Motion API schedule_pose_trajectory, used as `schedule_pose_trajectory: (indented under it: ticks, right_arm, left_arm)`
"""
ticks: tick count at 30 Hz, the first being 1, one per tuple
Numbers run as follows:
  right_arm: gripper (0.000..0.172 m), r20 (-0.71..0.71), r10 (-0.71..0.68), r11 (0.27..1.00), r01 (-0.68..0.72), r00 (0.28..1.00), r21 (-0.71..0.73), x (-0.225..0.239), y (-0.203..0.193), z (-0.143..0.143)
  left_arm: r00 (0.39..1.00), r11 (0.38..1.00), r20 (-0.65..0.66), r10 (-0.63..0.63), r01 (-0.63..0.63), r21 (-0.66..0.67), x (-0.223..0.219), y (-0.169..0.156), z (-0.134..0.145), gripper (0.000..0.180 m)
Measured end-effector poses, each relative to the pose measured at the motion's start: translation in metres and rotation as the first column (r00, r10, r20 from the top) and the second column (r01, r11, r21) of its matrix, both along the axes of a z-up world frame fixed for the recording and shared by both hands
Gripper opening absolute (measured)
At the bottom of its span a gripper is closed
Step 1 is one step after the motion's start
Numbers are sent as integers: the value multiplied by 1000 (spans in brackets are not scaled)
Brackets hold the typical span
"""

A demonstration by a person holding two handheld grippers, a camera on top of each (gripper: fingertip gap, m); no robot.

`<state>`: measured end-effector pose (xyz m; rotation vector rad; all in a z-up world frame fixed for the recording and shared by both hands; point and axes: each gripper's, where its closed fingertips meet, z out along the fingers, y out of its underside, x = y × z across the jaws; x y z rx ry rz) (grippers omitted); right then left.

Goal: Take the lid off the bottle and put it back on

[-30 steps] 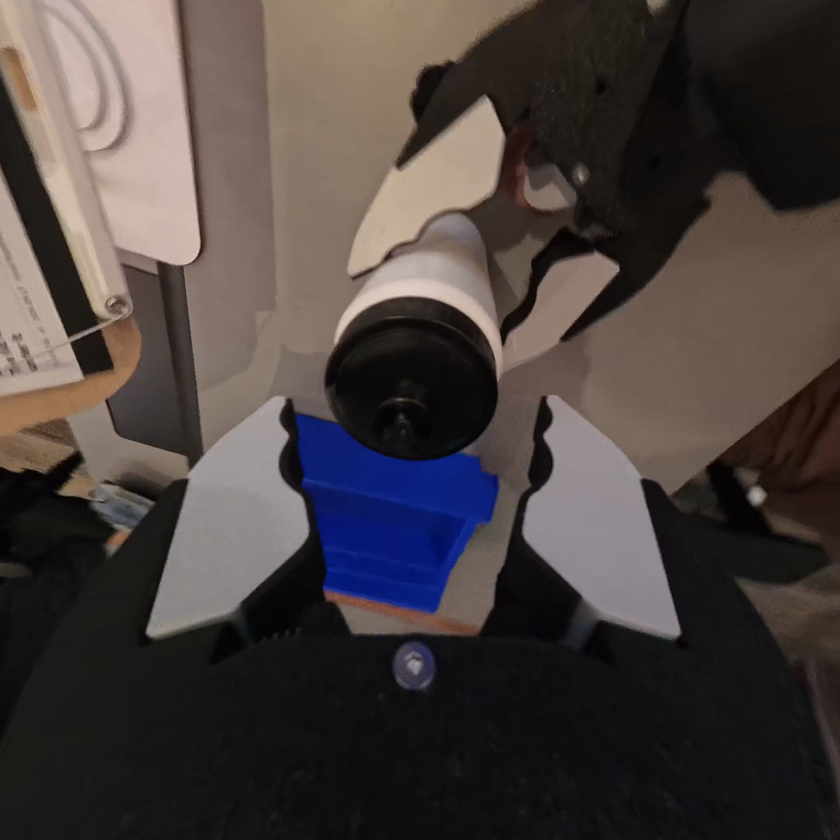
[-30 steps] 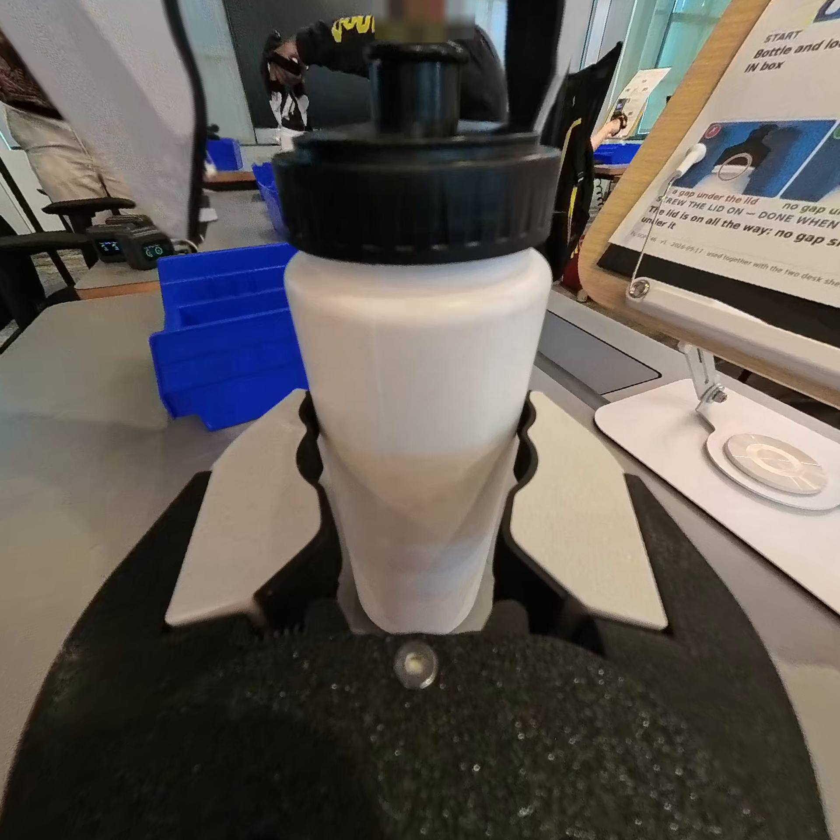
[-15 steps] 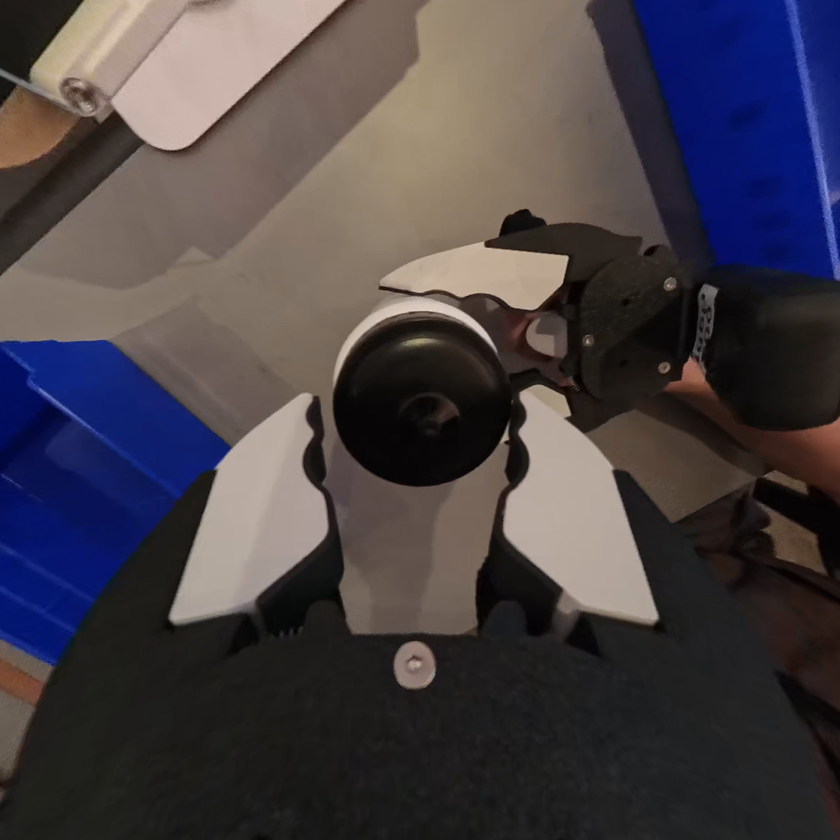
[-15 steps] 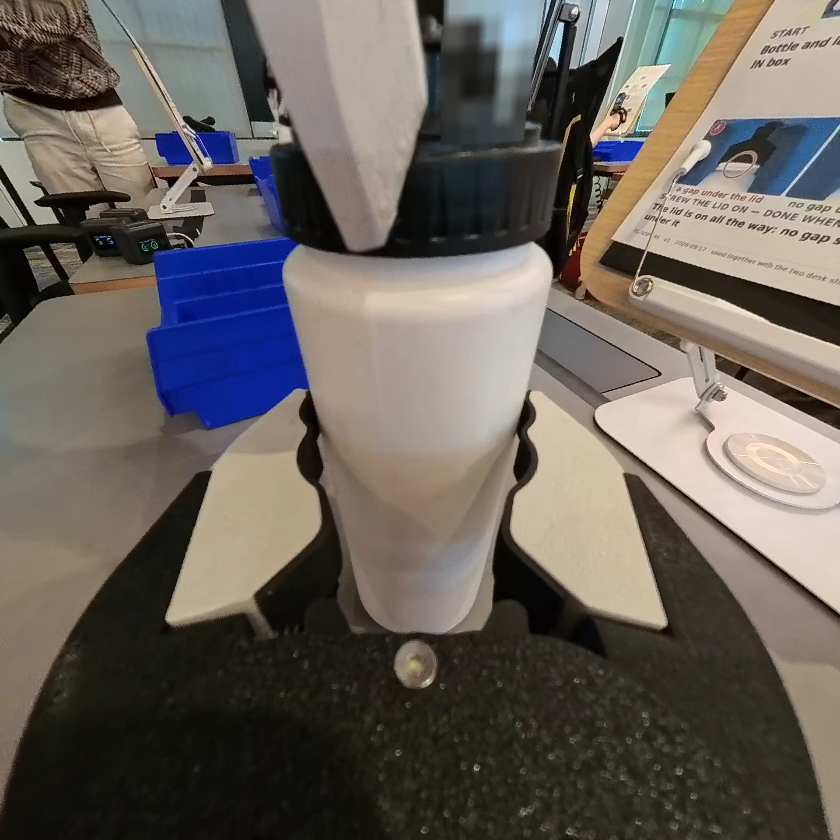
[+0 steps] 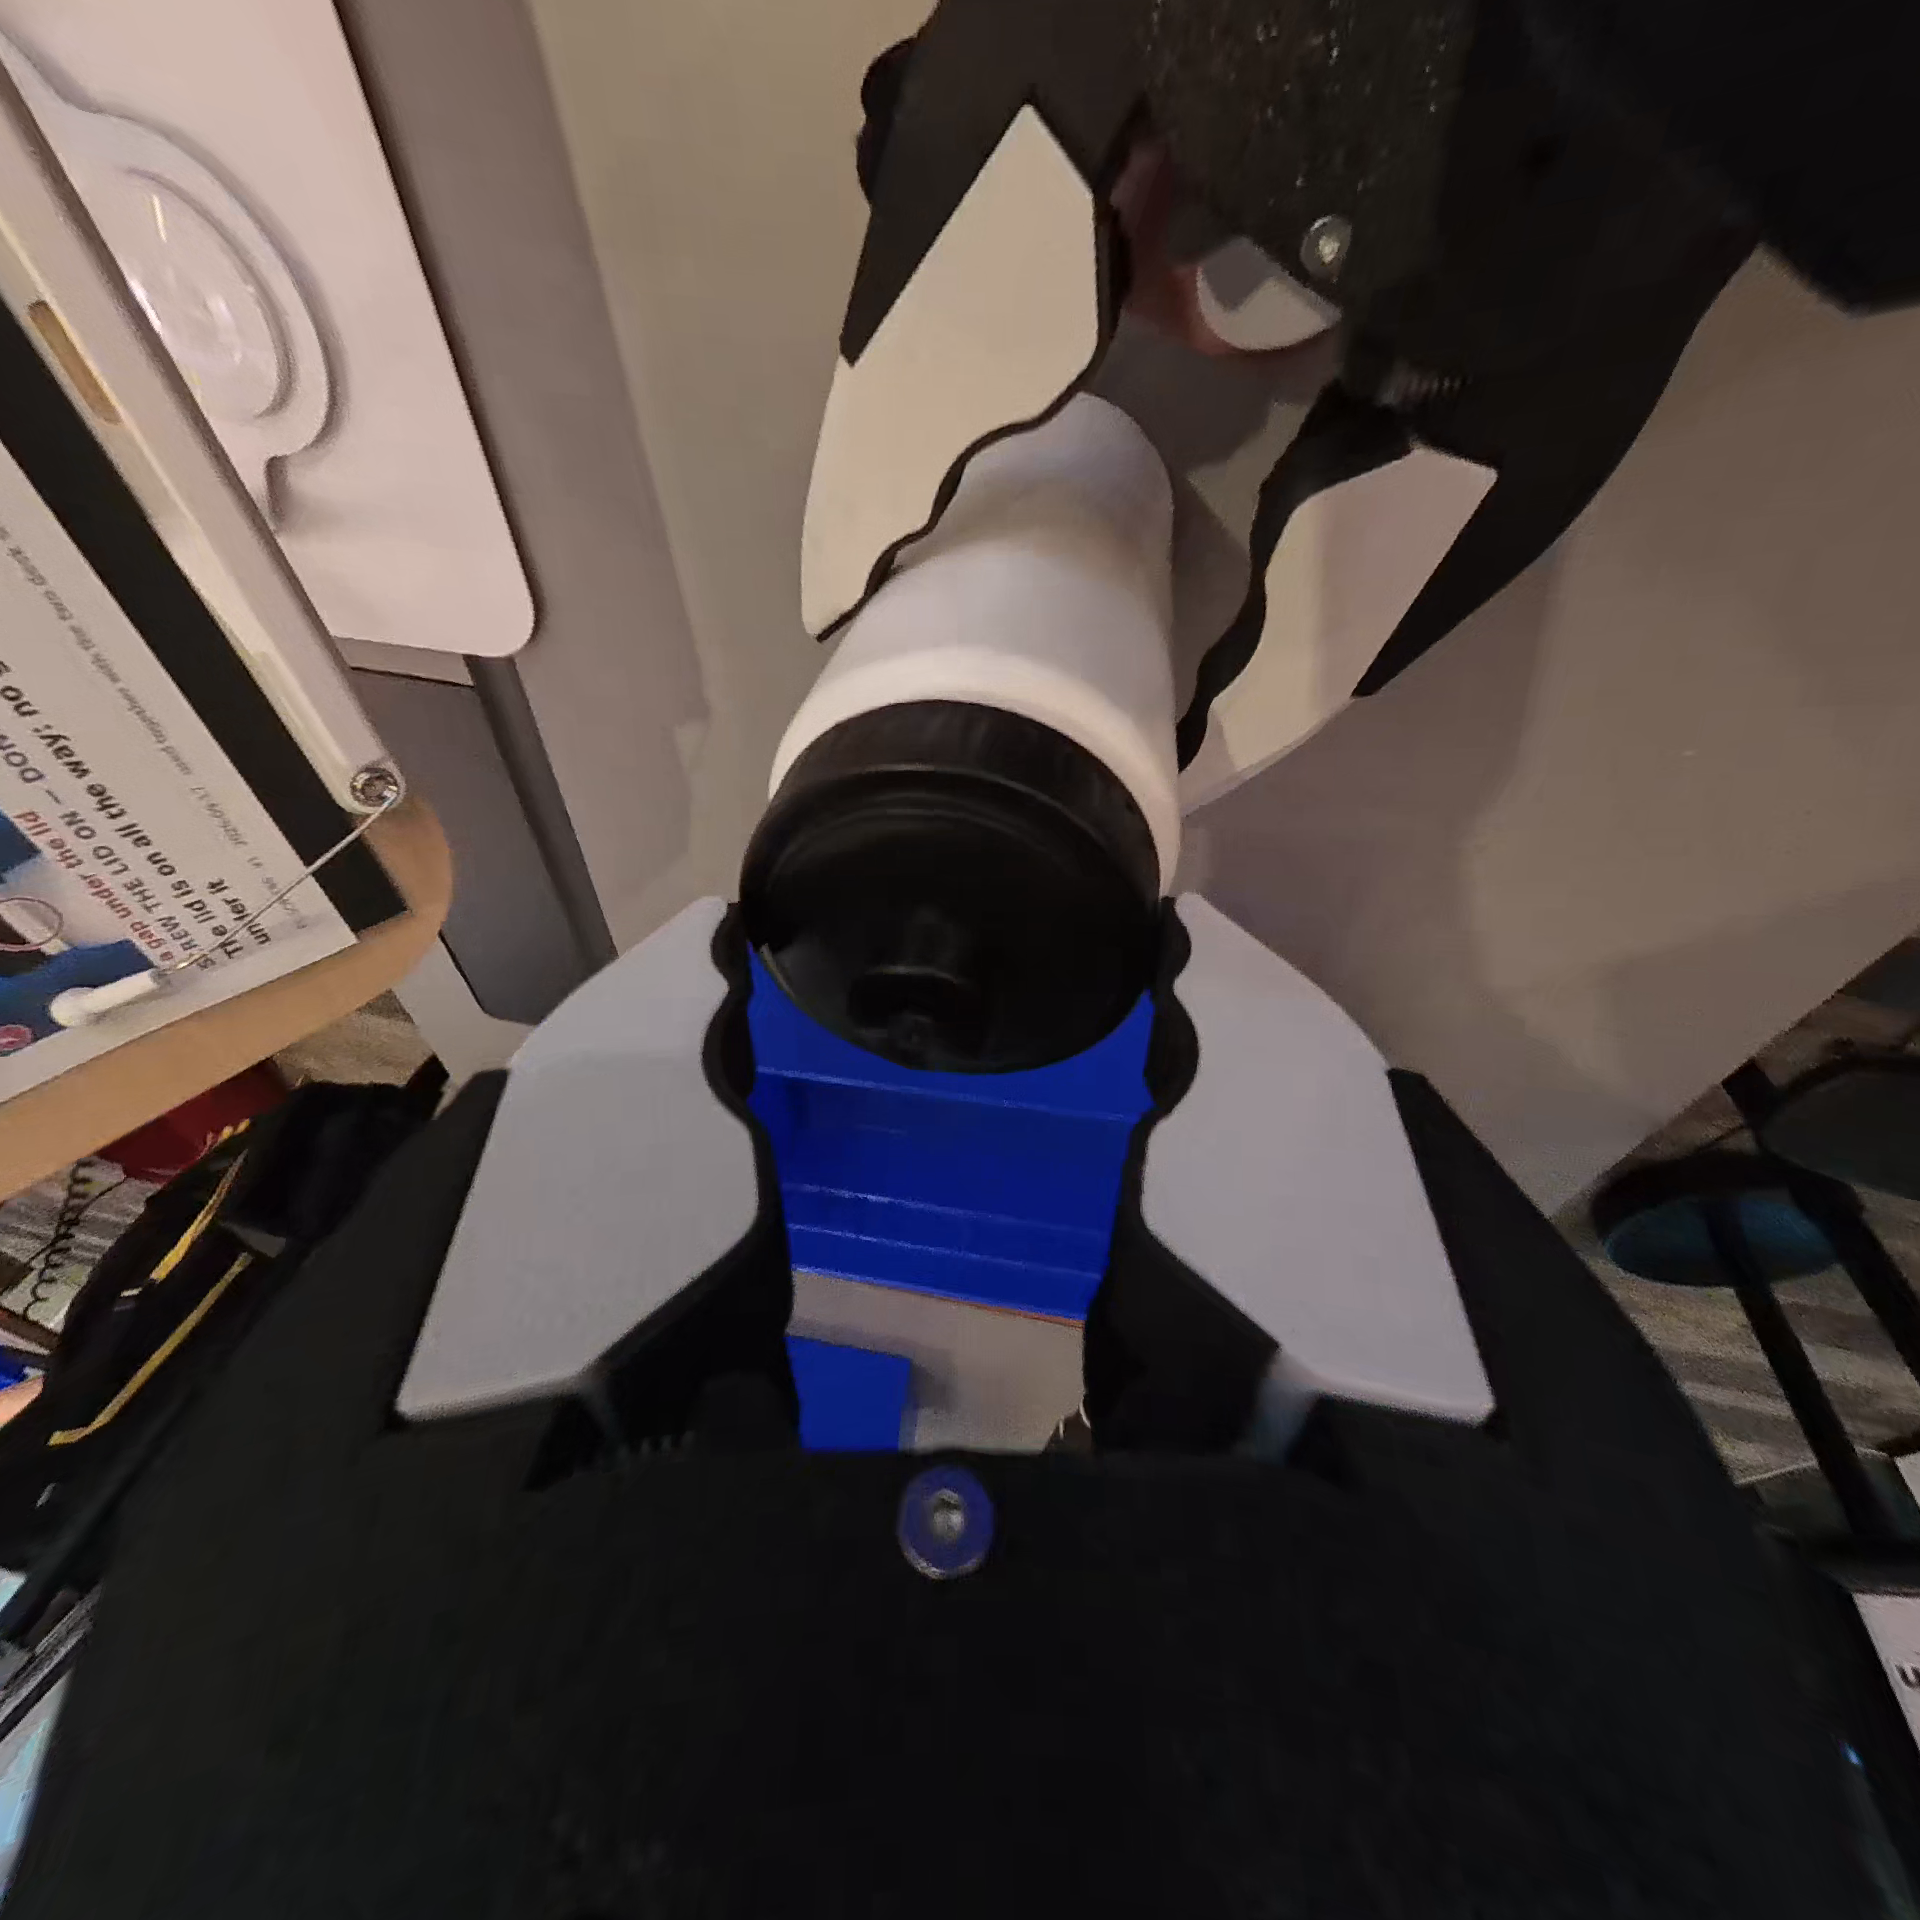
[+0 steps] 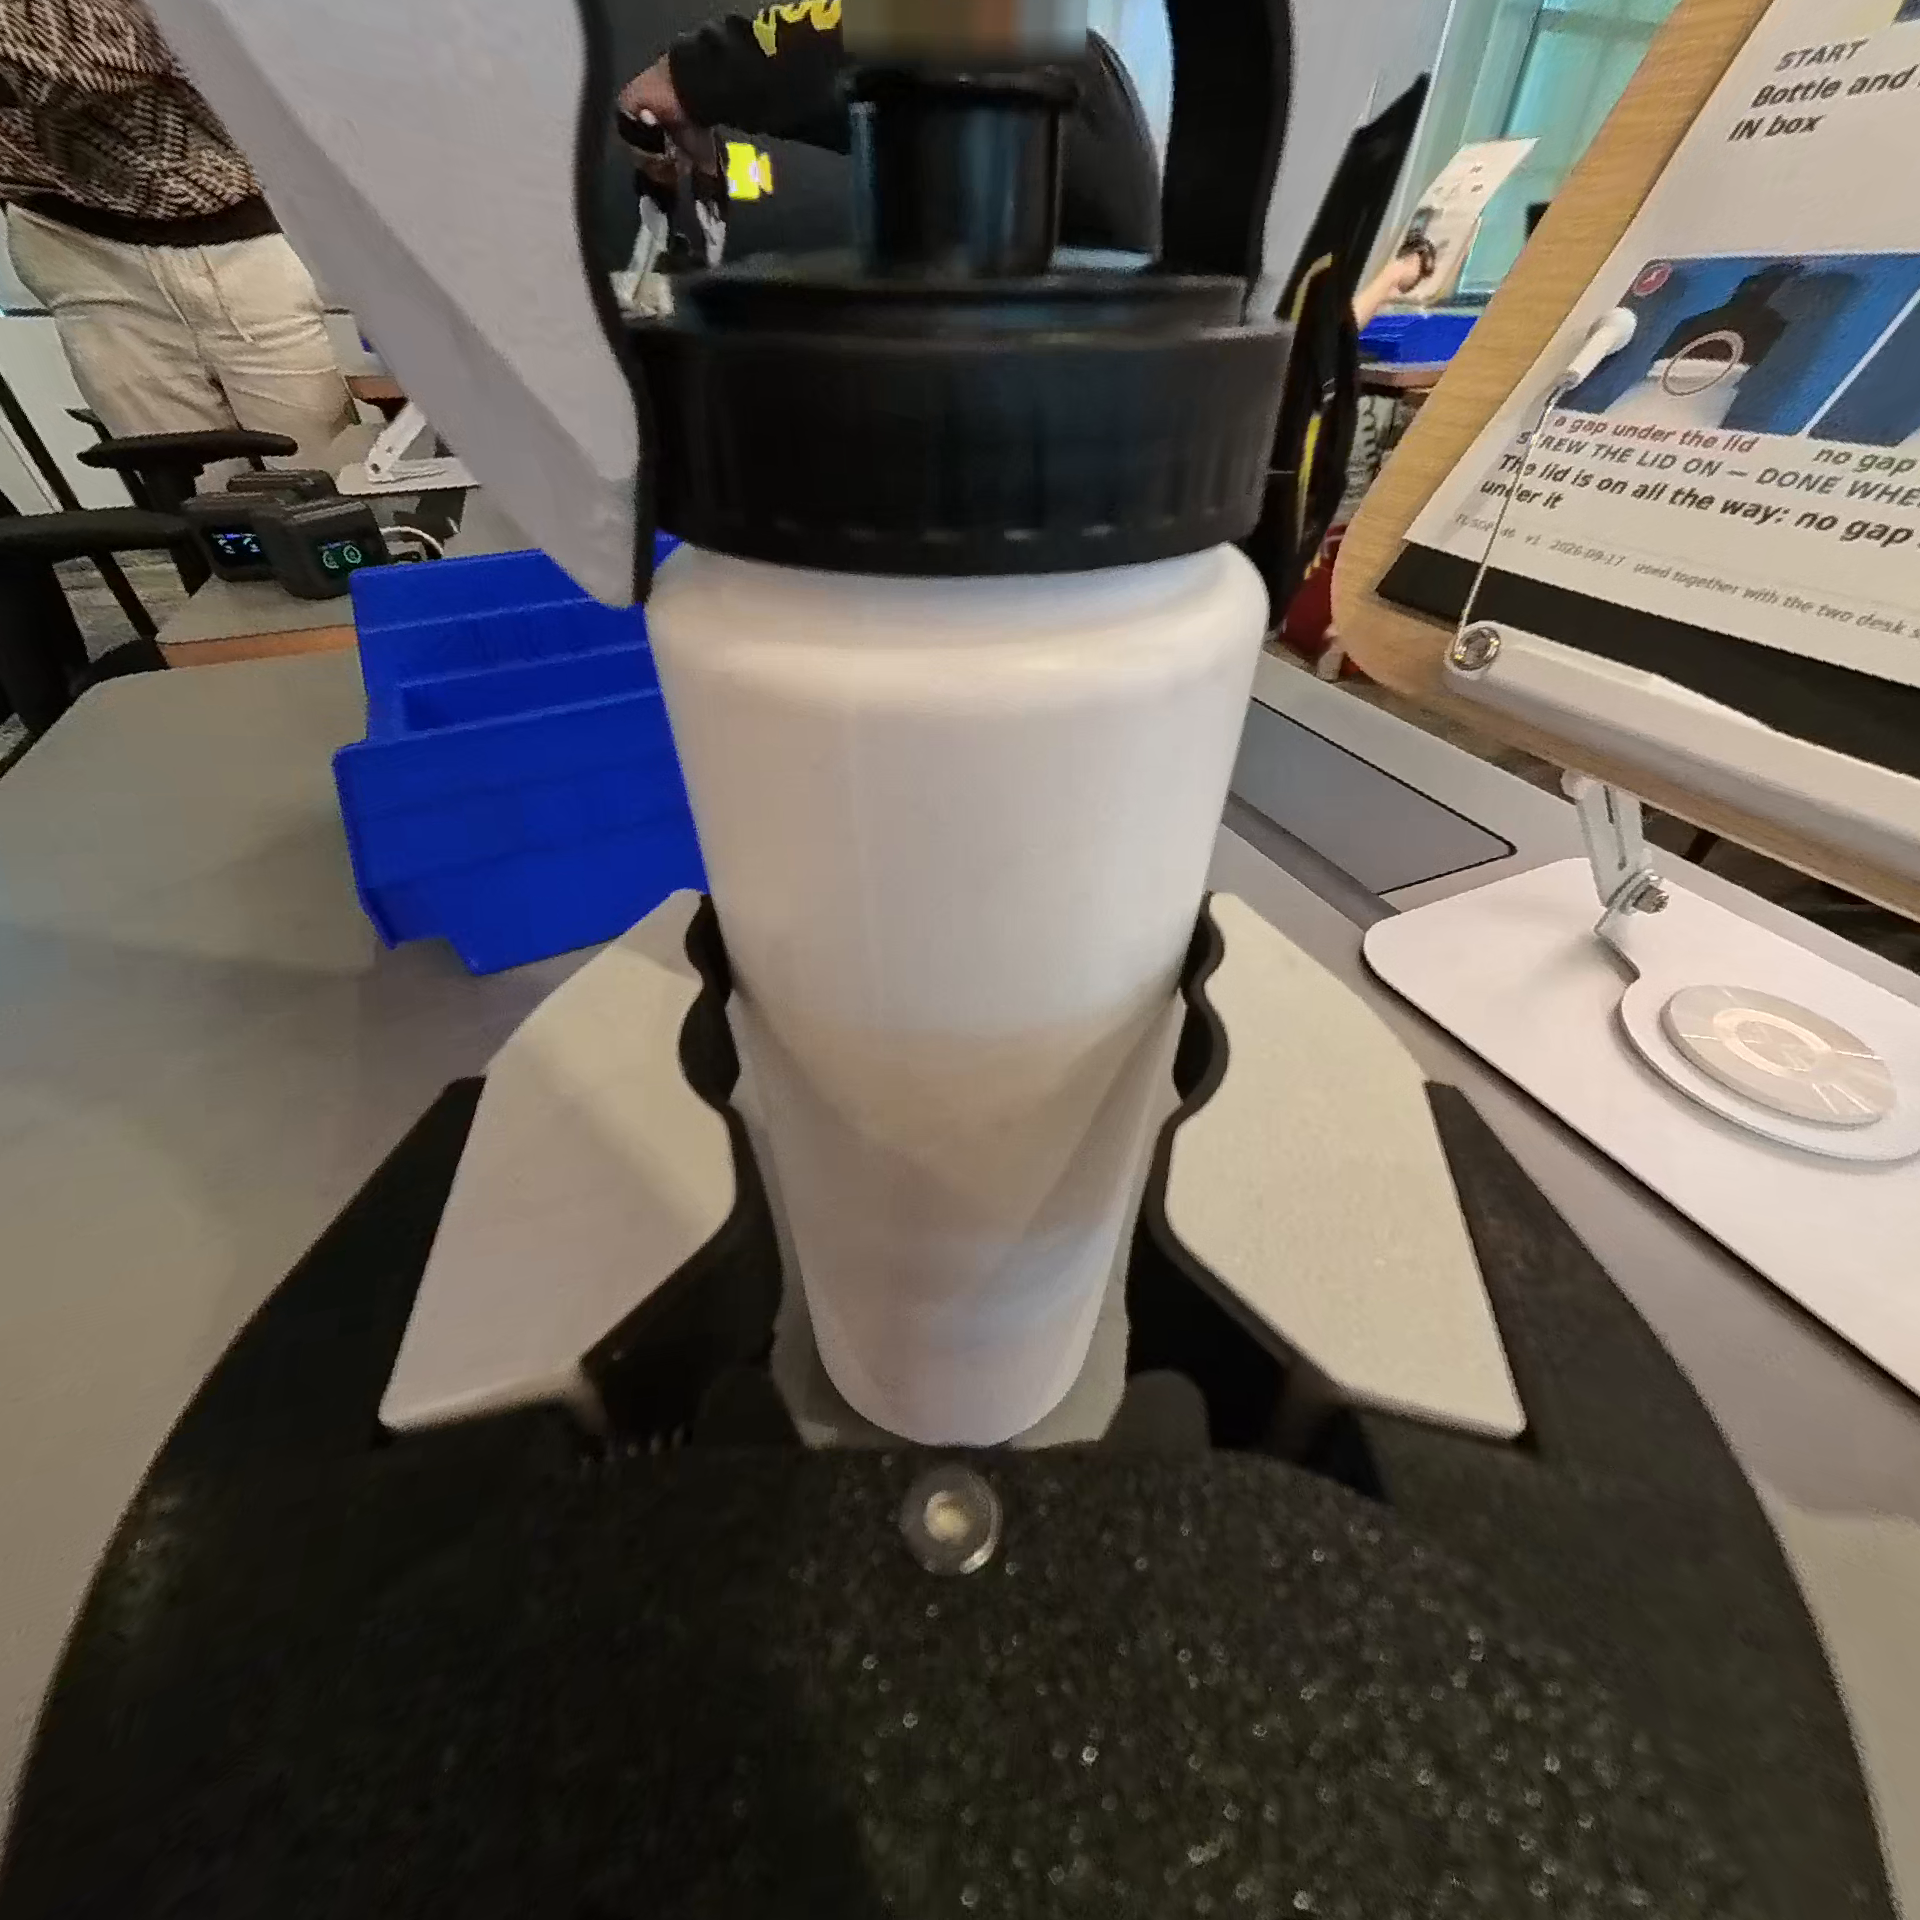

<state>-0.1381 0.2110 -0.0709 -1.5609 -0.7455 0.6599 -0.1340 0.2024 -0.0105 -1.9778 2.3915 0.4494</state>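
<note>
Both claws are busy with one white bottle [image 6: 956, 883]. The right gripper [image 6: 951, 1039] is closed on the lower body, its pads pressed on both sides, so the bottle is kept upright and cannot turn with the cap. The left gripper [image 5: 951, 987] is brought over the top, and its fingertips are closed against the rim of the black lid [image 5: 951, 894] at 3 and 9 o'clock; this is judged to be a grip for turning the lid, which is still seated on the neck. A grey table [image 6: 156, 1091] lies underneath. A blue bin [image 6: 499, 748] stands at 10 o'clock of the bottle, an instruction board [image 6: 1714, 416] on a white stand at 2 o'clock. Farther behind, chairs and a standing person are seen.
</note>
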Motion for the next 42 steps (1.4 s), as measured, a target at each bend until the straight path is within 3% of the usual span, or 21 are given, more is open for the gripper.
schedule_pose_trajectory:
  ticks: [3,6,9,11,12,16,17,19,23,26,28,30,31,36,39,42]
  right_arm:
    - [83,2,3,1000,-3,1000,-2,0,0,0]
    - [83,7,3,1000,-3,1000,2,-1,-1,0]
    - [83,2,3,1000,-3,1000,-2,-1,-1,-1]
    - [83,0,3,1000,-3,1000,-4,-1,0,-1]
    - [83,2,3,1000,-3,1000,-5,-1,-1,-1]
    - [83,12,0,1000,0,1000,-6,-2,-1,-2]
    - [83,11,0,1000,0,1000,-8,-2,-1,-2]
    - [83,15,0,1000,0,1000,-10,-2,-1,-2]
    - [83,18,4,1000,-4,1000,-6,-3,-1,-2]
    - [83,23,7,1000,-7,1000,-3,-4,-2,-2]
    - [83,20,6,1000,-6,1000,-5,-4,-2,-2]
    - [83,9,3,1000,-3,1000,-11,-3,-1,-2]
    - [83,4,4,1000,-4,1000,-13,-2,-1,-2]
    - [83,7,6,1000,-6,1000,-10,-2,-1,-3]
    - [83,13,3,1000,-2,1000,-8,-3,-1,-3]
    - [83,10,2,1000,-2,1000,-8,-3,-1,-3]
  left_arm:
    - [999,999,32,35,-35,1,0,-6,4,76]
    - [967,974,152,206,-187,-126,7,-24,8,103]
    - [819,871,297,491,-454,-186,20,-16,18,104]
    - [654,730,333,679,-650,-212,15,-6,22,96]
    - [600,678,332,728,-701,-219,11,-4,21,96]
    - [566,642,338,752,-747,-176,3,0,9,90]
    - [546,625,333,769,-752,-210,7,-4,9,74]
    - [577,650,328,748,-738,-181,8,-5,10,68]
    - [756,792,249,606,-601,-106,5,-7,10,67]
    - [895,912,178,409,-402,-78,2,-8,9,67]
    - [971,982,147,186,-185,-24,2,-5,7,68]
    - [991,999,129,-20,15,43,3,-2,4,69]
    - [993,998,113,-42,36,51,4,-2,4,69]
    - [996,998,87,-8,3,60,3,-4,5,69]
    - [974,990,179,142,-144,-2,7,-12,8,82]
    - [892,940,303,336,-335,-58,16,-13,11,87]
